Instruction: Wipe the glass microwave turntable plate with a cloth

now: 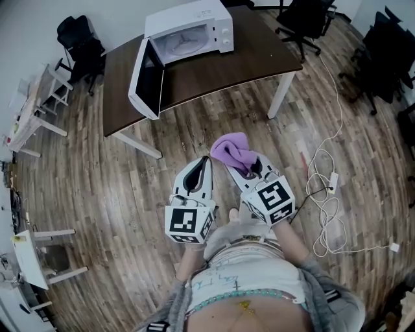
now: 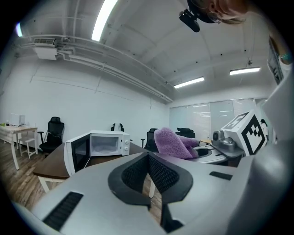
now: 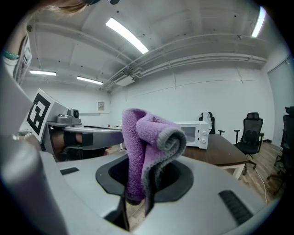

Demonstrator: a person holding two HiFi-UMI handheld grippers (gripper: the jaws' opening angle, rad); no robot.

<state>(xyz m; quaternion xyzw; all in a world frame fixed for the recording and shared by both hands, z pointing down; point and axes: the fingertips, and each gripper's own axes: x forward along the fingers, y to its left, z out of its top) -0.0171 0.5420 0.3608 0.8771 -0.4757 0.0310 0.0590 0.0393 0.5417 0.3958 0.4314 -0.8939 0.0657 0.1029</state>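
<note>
Head view: microwave (image 1: 211,23) door open, glass plate (image 1: 182,44) inside.

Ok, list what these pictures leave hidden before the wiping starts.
Turntable plate: head view, too small and pale inside the microwave to tell clean from dirty.
Right gripper: right gripper view, purple cloth covers where its jaws meet.
Dials: markings too small in every view.
</note>
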